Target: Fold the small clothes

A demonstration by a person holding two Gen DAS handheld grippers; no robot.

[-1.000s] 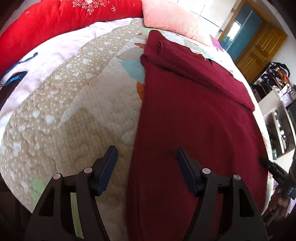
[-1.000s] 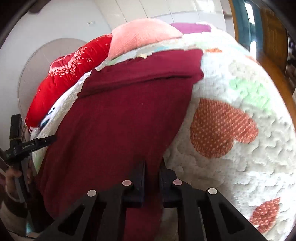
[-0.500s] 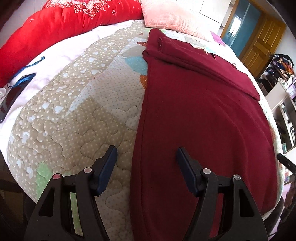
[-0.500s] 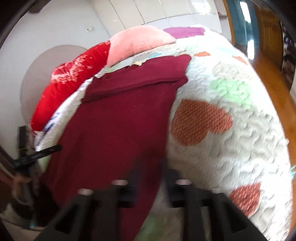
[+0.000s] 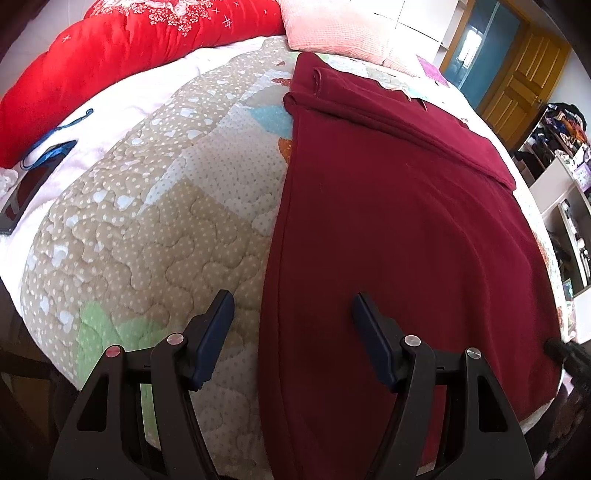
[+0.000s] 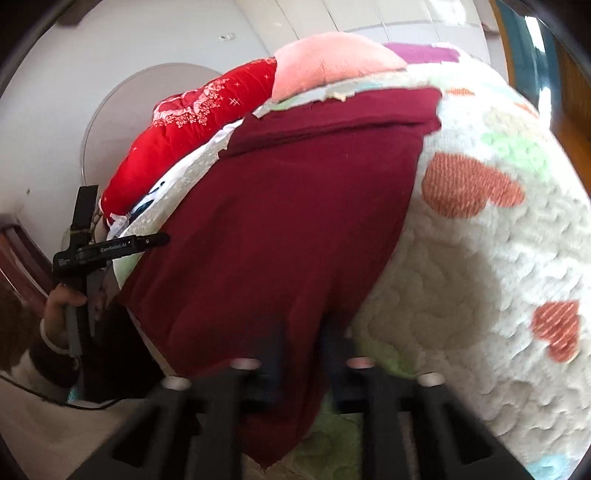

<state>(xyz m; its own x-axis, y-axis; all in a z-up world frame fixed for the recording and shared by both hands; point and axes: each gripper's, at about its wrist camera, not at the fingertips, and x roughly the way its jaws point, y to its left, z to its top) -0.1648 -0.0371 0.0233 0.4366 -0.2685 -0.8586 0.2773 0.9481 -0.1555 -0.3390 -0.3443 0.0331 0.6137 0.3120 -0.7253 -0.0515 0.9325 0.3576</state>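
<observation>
A dark red garment [image 5: 399, 229] lies spread on the quilted bed, its far end folded over into a band. My left gripper [image 5: 291, 325] is open, hovering above the garment's near left edge, one finger over the quilt and one over the cloth. In the right wrist view the garment [image 6: 295, 221] shows again; my right gripper [image 6: 303, 343] is blurred, its jaws close together with the garment's near right edge between them, lifting that corner off the bed.
The quilt [image 5: 155, 206] covers the bed. A red duvet [image 5: 129, 51] and a pink pillow [image 5: 340, 33] lie at the head. A phone [image 5: 26, 192] with a blue strap lies at the left. Wooden door [image 5: 517, 70] and shelves [image 5: 565, 206] stand at right.
Both grippers have pulled back toward the bed's near edge. The right gripper, shut on the garment's edge, has raised that corner, and its view is now blurred by motion. The left stays open.
</observation>
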